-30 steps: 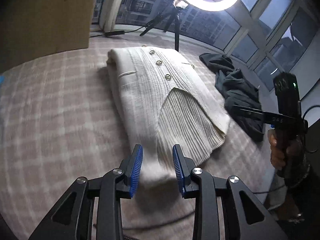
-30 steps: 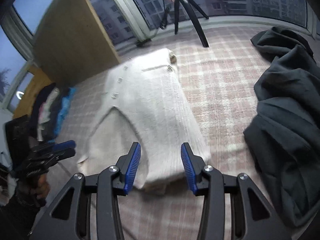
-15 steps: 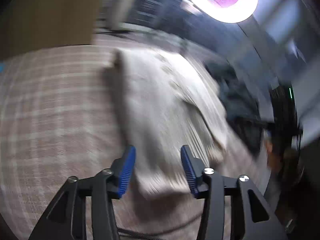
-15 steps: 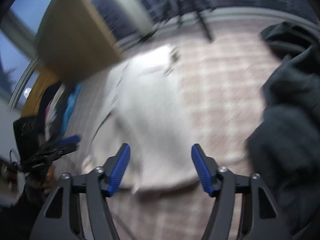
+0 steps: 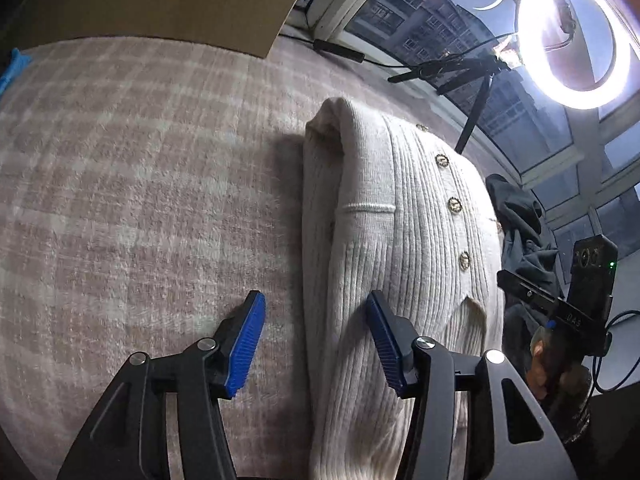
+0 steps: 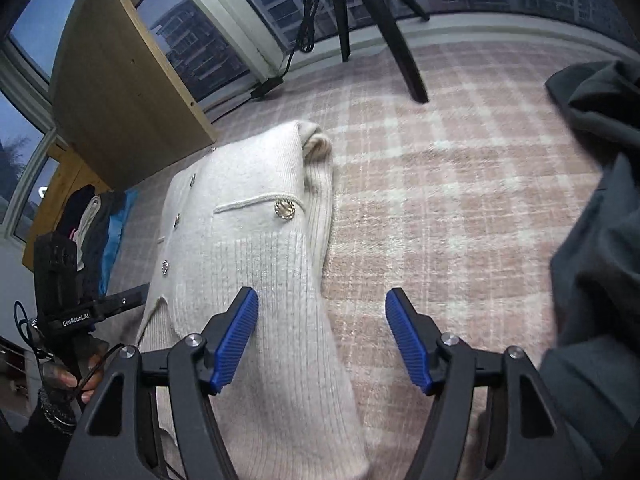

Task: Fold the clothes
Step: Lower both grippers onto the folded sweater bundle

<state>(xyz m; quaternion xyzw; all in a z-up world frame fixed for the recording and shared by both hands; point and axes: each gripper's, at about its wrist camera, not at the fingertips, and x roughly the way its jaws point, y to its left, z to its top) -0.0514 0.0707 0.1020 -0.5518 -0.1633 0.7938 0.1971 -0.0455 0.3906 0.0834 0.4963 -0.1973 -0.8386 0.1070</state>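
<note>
A cream ribbed cardigan (image 5: 400, 240) with gold buttons lies folded lengthwise on the pink checked rug (image 5: 120, 200). My left gripper (image 5: 315, 312) hovers over its left edge. One finger is above the rug, the other above the knit, and the jaws are opening with nothing pinched. In the right wrist view the cardigan (image 6: 248, 240) runs away from me. My right gripper (image 6: 322, 316) straddles its right edge, jaws opening, pads clear of the cloth. Each view shows the other gripper's handle in a person's hand (image 5: 560, 376).
A crumpled dark garment (image 6: 592, 240) lies on the rug right of the cardigan. A ring light (image 5: 576, 36) on a tripod (image 6: 384, 24) stands by the windows. A wooden board (image 6: 120, 100) and a pile of clothes (image 6: 92, 220) are at the far left.
Both grippers have moved from the cardigan's near end to its two long edges and come lower. Both pairs of jaws stand wider. The left wrist view has rolled.
</note>
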